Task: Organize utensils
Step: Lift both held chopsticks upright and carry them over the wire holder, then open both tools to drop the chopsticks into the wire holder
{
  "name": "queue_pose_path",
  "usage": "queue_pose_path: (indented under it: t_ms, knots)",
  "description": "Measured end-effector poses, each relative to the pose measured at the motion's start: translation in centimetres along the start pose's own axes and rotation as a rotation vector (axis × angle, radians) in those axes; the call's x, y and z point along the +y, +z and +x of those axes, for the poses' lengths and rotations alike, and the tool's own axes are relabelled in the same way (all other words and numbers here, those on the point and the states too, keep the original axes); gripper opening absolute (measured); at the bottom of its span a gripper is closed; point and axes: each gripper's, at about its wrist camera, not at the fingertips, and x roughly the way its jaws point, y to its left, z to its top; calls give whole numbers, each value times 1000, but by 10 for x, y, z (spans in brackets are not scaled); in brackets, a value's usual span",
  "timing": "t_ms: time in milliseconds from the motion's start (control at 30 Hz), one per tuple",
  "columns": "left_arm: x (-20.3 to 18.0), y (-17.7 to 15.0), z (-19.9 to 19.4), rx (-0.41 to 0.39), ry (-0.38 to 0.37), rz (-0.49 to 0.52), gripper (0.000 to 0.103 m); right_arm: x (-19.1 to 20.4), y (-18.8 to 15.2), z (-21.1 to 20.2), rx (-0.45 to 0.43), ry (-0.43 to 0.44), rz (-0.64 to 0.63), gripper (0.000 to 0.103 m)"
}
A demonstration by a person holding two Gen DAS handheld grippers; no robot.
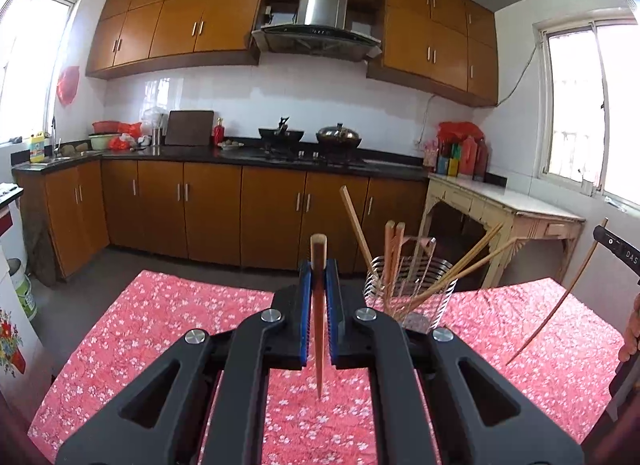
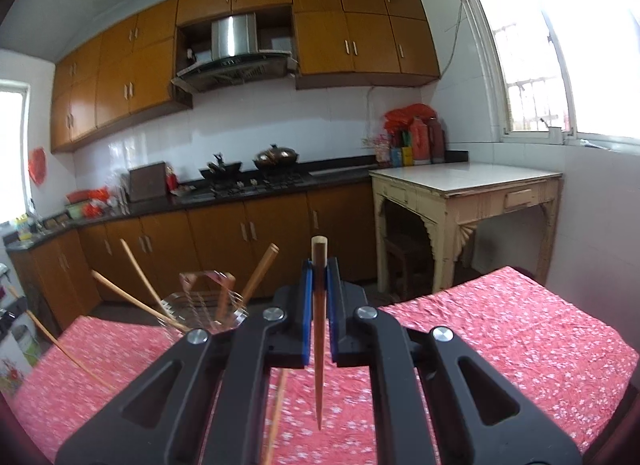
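Note:
My left gripper (image 1: 319, 269) is shut on a wooden chopstick (image 1: 319, 305) that stands nearly upright between its blue pads, its tip hanging above the red flowered tablecloth (image 1: 160, 325). Just right of it a clear ribbed glass holder (image 1: 408, 293) holds several chopsticks leaning outward. In the right wrist view my right gripper (image 2: 319, 269) is shut on a darker wooden chopstick (image 2: 319, 325), also upright over the cloth. The glass holder (image 2: 204, 309) sits to its left. The right gripper's chopstick (image 1: 560, 297) shows slanted at the right edge of the left wrist view.
One loose chopstick (image 2: 276, 417) lies on the cloth under the right gripper. Beyond the table's far edge are brown kitchen cabinets (image 1: 224, 209), a stove with pans (image 1: 312, 141) and a cream side table (image 2: 464, 185). A hand (image 1: 630, 329) shows at the right edge.

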Motion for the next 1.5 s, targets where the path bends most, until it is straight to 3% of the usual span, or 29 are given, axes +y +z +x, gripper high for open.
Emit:
queue_pose_path:
  t_ms: [267,500,700,900,1067,1500]
  knots:
    - [-18,37,-17,-61,-96,-34,7,11,42,-22,-46,150,85,8]
    - [-46,82,-23,-142,-157,-79,7,38,78,-28,-124,219,82,8]
    - [-70,117,-8,-254,-91,-110,7,66,99,-6,-162,220,60,8]
    - [-92,128,36,-297,-1,-96,7,88,101,31,-195,222,38,8]
    - [-102,121,76,-269,75,-90,7,102,90,74,-156,202,10,8]
    - [-95,94,127,-142,108,-113,7,108,52,138,-12,232,24,8]
